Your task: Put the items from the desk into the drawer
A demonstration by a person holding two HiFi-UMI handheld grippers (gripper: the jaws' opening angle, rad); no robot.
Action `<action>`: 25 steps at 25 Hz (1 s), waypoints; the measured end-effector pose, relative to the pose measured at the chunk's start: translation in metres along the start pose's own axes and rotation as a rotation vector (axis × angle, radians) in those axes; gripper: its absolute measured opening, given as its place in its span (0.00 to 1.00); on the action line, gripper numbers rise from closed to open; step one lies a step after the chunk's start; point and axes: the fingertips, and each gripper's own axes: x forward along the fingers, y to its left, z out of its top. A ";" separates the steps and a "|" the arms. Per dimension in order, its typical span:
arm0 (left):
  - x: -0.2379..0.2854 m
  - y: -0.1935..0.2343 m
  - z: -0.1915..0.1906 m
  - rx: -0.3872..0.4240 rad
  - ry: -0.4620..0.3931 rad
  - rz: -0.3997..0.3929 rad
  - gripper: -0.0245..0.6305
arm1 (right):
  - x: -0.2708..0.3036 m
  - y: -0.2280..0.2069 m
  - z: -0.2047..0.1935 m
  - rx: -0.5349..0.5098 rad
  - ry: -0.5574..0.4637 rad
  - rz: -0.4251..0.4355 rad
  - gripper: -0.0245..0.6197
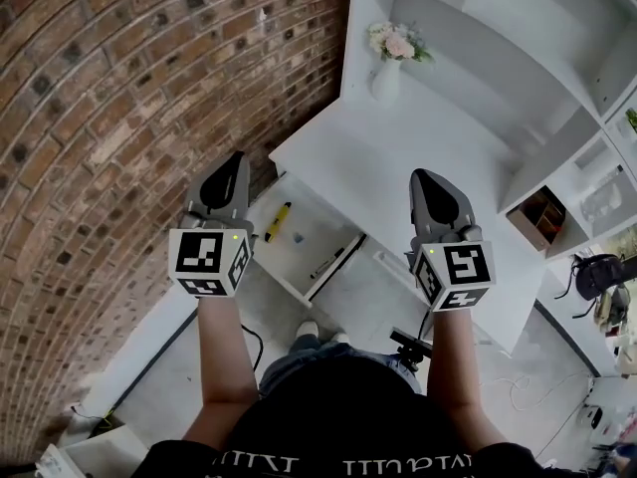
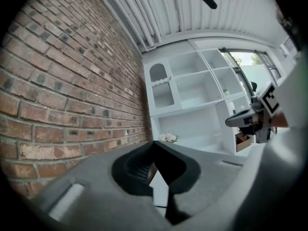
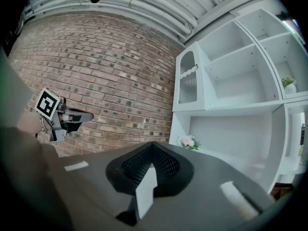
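Note:
Both grippers are held up level in front of the desk, with nothing between their jaws. My left gripper (image 1: 237, 157) is shut, its jaw tips meeting (image 2: 154, 143), and it hangs above the left end of the open white drawer (image 1: 320, 229). Inside the drawer lie a yellow item (image 1: 278, 221) and a dark pen-like item (image 1: 326, 264). My right gripper (image 1: 419, 175) is shut too, its tips touching (image 3: 153, 146), over the front part of the white desk top (image 1: 368, 157). Each gripper shows in the other's view, the right one (image 2: 240, 120) and the left one (image 3: 85, 115).
A white vase of pink flowers (image 1: 387, 73) stands at the back of the desk. White shelves rise behind and to the right, with a brown box (image 1: 540, 217) in a low cubby. A brick wall (image 1: 119, 118) runs along the left. A dark bag (image 1: 597, 272) lies on the floor.

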 end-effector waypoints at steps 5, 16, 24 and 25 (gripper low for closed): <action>-0.009 -0.001 0.012 -0.009 -0.057 0.023 0.04 | -0.009 0.002 0.010 -0.021 -0.030 0.006 0.05; -0.023 -0.004 0.026 0.027 -0.100 0.031 0.04 | -0.020 0.003 0.021 -0.023 -0.062 -0.017 0.05; -0.025 -0.012 0.036 0.087 -0.127 0.017 0.04 | -0.026 0.000 0.023 -0.020 -0.073 -0.034 0.05; -0.025 -0.012 0.036 0.089 -0.128 0.017 0.04 | -0.026 -0.001 0.024 -0.019 -0.073 -0.037 0.05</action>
